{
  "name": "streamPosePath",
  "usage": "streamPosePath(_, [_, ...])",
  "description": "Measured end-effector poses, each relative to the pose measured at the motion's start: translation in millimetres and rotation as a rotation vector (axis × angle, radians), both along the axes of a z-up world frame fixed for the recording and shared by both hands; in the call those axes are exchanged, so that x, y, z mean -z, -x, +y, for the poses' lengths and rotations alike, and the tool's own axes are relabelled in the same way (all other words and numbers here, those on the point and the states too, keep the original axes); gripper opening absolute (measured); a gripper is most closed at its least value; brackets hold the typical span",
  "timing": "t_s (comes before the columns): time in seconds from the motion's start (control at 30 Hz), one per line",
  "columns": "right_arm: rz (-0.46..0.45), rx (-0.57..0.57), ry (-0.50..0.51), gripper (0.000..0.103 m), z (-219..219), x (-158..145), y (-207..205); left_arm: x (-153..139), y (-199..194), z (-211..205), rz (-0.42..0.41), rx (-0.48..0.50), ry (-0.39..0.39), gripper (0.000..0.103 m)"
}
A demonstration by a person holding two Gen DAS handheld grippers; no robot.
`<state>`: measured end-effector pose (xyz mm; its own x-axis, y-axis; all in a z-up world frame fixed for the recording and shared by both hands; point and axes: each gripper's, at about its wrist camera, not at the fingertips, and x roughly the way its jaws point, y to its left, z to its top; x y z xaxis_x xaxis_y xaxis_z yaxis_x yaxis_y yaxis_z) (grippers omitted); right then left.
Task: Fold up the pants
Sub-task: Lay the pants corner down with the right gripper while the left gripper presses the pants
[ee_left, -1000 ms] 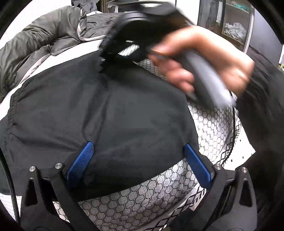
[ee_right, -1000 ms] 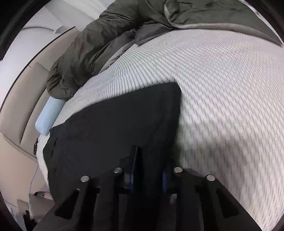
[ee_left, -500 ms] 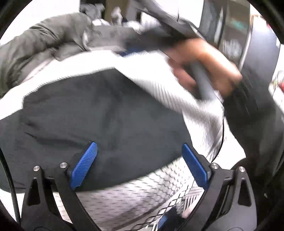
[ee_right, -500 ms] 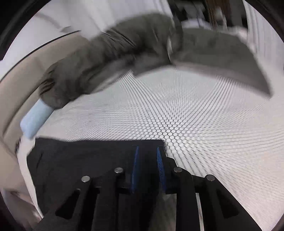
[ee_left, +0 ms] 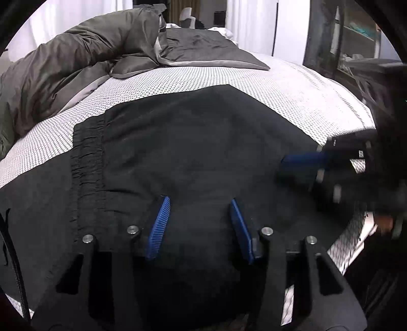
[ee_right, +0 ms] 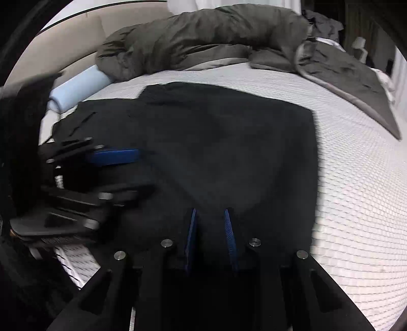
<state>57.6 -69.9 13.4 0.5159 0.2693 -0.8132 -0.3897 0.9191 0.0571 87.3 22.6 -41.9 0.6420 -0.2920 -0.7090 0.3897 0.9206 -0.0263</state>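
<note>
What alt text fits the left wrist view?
Black pants lie flat on a white honeycomb-patterned bed, with the left gripper over them, jaws partly apart. The right gripper enters at right; a grey duvet lies behind.

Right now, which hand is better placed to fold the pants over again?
Probably right: the right tongs sit narrow at the pants' end away from the waistband; the left tongs, just closing, hover apart over the middle, gripping nothing.

My bed's white honeycomb-patterned mattress cover [ee_left: 292,84] fills the view. Rumpled dark grey duvet [ee_right: 203,33] behind. Beige padded headboard [ee_right: 76,33], white curtains [ee_left: 249,23].
</note>
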Motion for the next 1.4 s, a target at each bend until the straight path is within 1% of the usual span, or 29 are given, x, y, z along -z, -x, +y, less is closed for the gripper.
streamPosePath(0.03, [-0.003, 0.037, 0.019, 0.022, -11, -1, -1, -1, 3, 6, -0.003, 0.007, -0.002, 0.04])
streamPosePath(0.1, [-0.013, 0.108, 0.074, 0.021, -28, 2, -3, -1, 10, 11, -0.008, 0.015, -0.02, 0.04])
streamPosePath(0.17, [-0.009, 0.11, 0.049, 0.022, -34, 3, -3, -4, 13, 15, -0.01, 0.017, -0.028, 0.04])
streamPosePath(0.23, [-0.029, 0.107, 0.048, 0.022, -31, -1, -1, -11, 20, 20, -0.021, 0.001, -0.012, 0.04])
streamPosePath(0.3, [-0.04, 0.084, -0.037, 0.022, -32, -14, 8, -26, 22, 25, -0.041, 0.004, 0.043, 0.04])
streamPosePath(0.33, [-0.045, 0.064, -0.084, 0.022, -29, -22, 9, -33, 23, 25, -0.045, 0.006, 0.056, 0.04])
streamPosePath(0.4, [-0.054, 0.01, -0.105, 0.022, -10, -30, 0, -42, 8, 23, -0.026, 0.003, 0.05, 0.041])
streamPosePath(0.47, [-0.029, -0.026, -0.086, 0.022, 8, -28, -17, -49, -11, 18, -0.008, -0.007, 0.038, 0.041])
streamPosePath(0.5, [-0.009, -0.029, -0.081, 0.022, 12, -25, -26, -50, -20, 16, -0.008, 0.02, 0.071, 0.041])
streamPosePath(0.53, [0.02, -0.029, -0.082, 0.022, 17, -20, -36, -47, -28, 15, 0.005, 0.053, 0.097, 0.041])
streamPosePath(0.6, [0.073, -0.034, -0.068, 0.022, 24, -6, -49, -28, -42, 18, 0.061, 0.019, 0.073, 0.04])
streamPosePath(0.63, [0.074, -0.041, -0.034, 0.022, 24, 0, -49, -17, -45, 21, 0.082, 0.007, 0.058, 0.031])
streamPosePath(0.67, [0.051, -0.036, 0.014, 0.022, 22, 4, -45, -11, -45, 26, 0.085, 0.002, 0.066, 0.026])
streamPosePath(0.7, [0.037, -0.008, 0.064, 0.022, 16, 7, -40, -9, -43, 33, 0.083, 0.003, 0.103, 0.025])
streamPosePath(0.73, [0.028, 0.022, 0.09, 0.022, 5, 7, -38, -10, -39, 38, 0.082, 0.001, 0.124, 0.024])
streamPosePath(0.77, [0.023, 0.064, 0.089, 0.022, -10, 5, -37, -14, -36, 41, 0.07, -0.017, 0.114, 0.024])
streamPosePath(0.83, [0.024, 0.133, 0.094, 0.022, -31, 2, -36, -18, -32, 45, 0.05, -0.068, 0.065, 0.025])
streamPosePath(0.93, [0.0, 0.134, 0.063, 0.022, -37, -5, -31, -27, -27, 49, 0.06, -0.077, 0.089, 0.025])
streamPosePath(1.0, [-0.006, 0.106, 0.006, 0.022, -28, -16, -31, -40, -23, 54, 0.041, -0.066, 0.125, 0.025])
streamPosePath(1.03, [-0.011, 0.091, -0.011, 0.022, -25, -20, -30, -47, -23, 56, 0.027, -0.067, 0.137, 0.028])
streamPosePath(1.07, [-0.023, 0.076, -0.015, 0.022, -16, -26, -31, -52, -24, 55, 0.018, -0.074, 0.133, 0.034])
streamPosePath(1.1, [-0.032, 0.062, -0.012, 0.022, -6, -32, -34, -58, -30, 52, 0.009, -0.085, 0.1, 0.038])
streamPosePath(1.17, [-0.031, 0.022, -0.022, 0.024, 15, -35, -46, -62, -45, 43, 0.007, -0.095, 0.026, 0.039])
streamPosePath(1.23, [0.001, -0.016, -0.053, 0.024, 31, -30, -60, -61, -68, 30, 0.023, -0.05, -0.008, 0.039])
streamPosePath(1.27, [0.033, -0.019, -0.053, 0.024, 40, -24, -69, -53, -79, 27, 0.041, -0.043, -0.027, 0.039])
streamPosePath(1.3, [0.063, -0.024, -0.028, 0.024, 49, -14, -87, -46, -86, 27, 0.058, -0.06, -0.04, 0.038])
streamPosePath(1.33, [0.07, -0.027, 0.017, 0.023, 52, -5, -89, -36, -92, 33, 0.076, -0.089, -0.03, 0.038])
streamPosePath(1.37, [0.061, -0.024, 0.079, 0.023, 51, 2, -91, -31, -95, 38, 0.088, -0.098, -0.012, 0.033])
streamPosePath(1.4, [0.052, -0.017, 0.113, 0.023, 45, 4, -92, -27, -97, 45, 0.093, -0.1, 0.017, 0.03])
